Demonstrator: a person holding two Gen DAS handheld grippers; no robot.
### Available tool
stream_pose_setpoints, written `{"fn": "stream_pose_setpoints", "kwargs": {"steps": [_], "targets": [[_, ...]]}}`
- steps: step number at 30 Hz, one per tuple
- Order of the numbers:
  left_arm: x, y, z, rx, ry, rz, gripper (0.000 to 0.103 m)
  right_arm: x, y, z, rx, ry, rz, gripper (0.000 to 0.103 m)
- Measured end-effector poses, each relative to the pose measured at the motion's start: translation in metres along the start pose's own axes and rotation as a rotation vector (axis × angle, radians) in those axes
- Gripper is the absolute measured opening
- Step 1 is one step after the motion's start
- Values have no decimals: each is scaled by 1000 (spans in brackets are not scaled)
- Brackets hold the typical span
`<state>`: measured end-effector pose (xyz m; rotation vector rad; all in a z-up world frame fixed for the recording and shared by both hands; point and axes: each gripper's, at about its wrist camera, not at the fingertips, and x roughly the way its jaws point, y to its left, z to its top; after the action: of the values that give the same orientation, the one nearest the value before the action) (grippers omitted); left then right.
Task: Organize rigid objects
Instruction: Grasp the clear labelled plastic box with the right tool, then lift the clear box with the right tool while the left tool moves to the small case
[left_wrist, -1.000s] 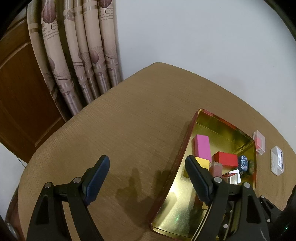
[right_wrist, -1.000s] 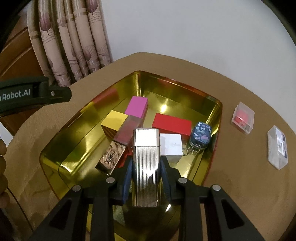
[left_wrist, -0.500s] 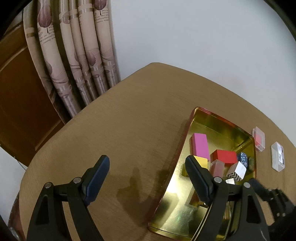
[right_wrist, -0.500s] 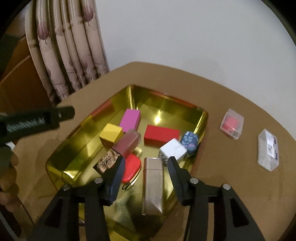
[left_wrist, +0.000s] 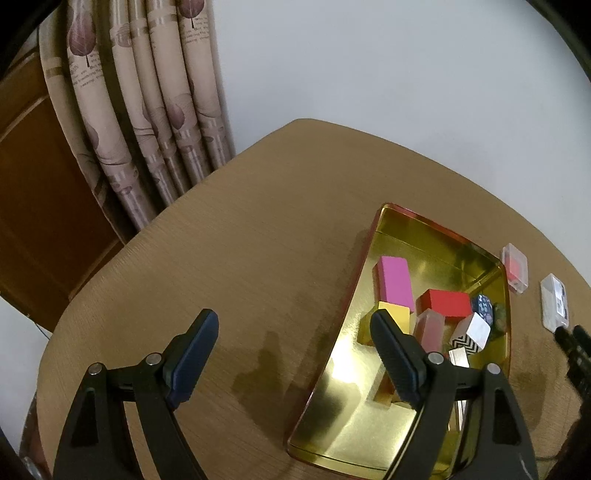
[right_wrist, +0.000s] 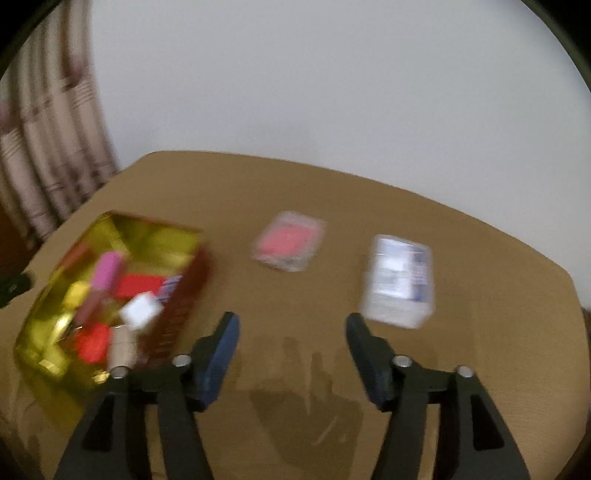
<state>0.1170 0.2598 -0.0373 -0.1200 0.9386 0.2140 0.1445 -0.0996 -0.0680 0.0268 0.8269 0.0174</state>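
Note:
A gold metal tray on the round wooden table holds several small blocks: a pink one, a red one, a yellow one and a silver ribbed case. Two clear plastic boxes lie on the table to its right, one with red contents and one with a white label. My left gripper is open and empty, above the table at the tray's left rim. My right gripper is open and empty, over bare table in front of the two boxes. The right wrist view is blurred.
A patterned curtain and a brown wooden door stand behind the table's left side. A white wall is behind the table. The table edge curves close on the right.
My right gripper let go of the silver ribbed case in the tray, opened, and swung right over bare table toward the two clear boxes. My left gripper stayed open and barely moved.

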Motion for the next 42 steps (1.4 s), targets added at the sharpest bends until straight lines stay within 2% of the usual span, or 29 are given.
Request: {"fn": "stream_pose_setpoints", "kwargs": {"steps": [4,9,11,16,21,30,32,39,42], "targets": [[0,-2,-1,19,-3,7,82,15,-33,10,37,28,-71,74],[2,-6,-5,45,1,18,83,42,-56,20,109,53,-100,75],[3,-7,-6,50,13,-2,83,53,-60,22,132,68,-111,75],[4,-11,-9,66,27,-12,83,87,-67,28,132,78,-174,75],[3,-19,-11,91,16,-11,83,110,-78,27,161,92,-161,75],[4,-26,-15,121,13,-4,83,111,-75,16,144,48,-187,75],[3,-29,-16,135,3,8,83,108,-73,14,145,42,-148,64],[-3,-37,-24,198,-27,64,83,101,-78,6,133,39,-132,64],[-10,-39,-24,201,-40,44,83,96,-86,5,118,42,-127,64]]}}
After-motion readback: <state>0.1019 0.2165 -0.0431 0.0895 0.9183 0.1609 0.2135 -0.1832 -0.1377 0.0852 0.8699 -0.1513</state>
